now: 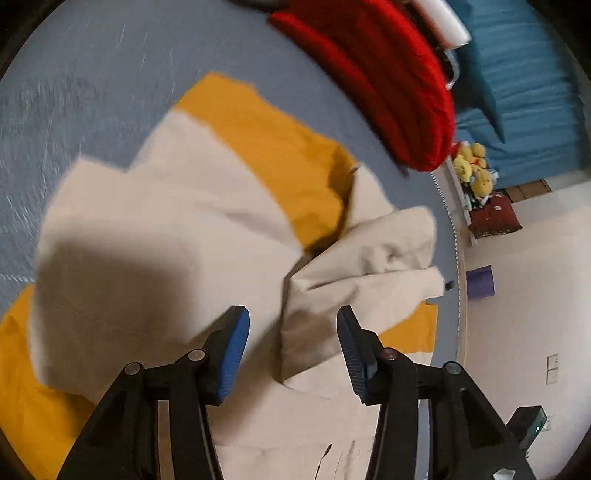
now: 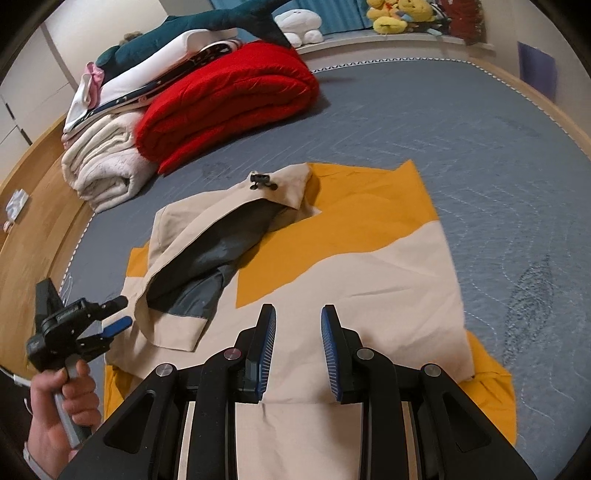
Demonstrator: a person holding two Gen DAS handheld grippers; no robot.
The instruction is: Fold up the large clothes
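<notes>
A large beige and mustard-yellow jacket (image 2: 388, 266) lies spread on the grey bed cover (image 2: 461, 122), partly folded. Its hood (image 2: 236, 236) lies over the chest and shows a dark grey lining. The jacket also shows in the left wrist view (image 1: 166, 229), with the hood (image 1: 369, 251) bunched at the right. My left gripper (image 1: 291, 350) is open and empty above the beige cloth; it also shows in the right wrist view (image 2: 120, 314), held by a hand beside the hood's edge. My right gripper (image 2: 297, 347) is open and empty over the jacket's lower part.
A folded red quilt (image 2: 229, 99) lies at the back of the bed, also in the left wrist view (image 1: 380, 81). Beside it sits a stack of white and cream bedding (image 2: 107, 158). Plush toys (image 2: 399, 14) line the far shelf. A wooden bed edge (image 2: 33, 236) runs along the left.
</notes>
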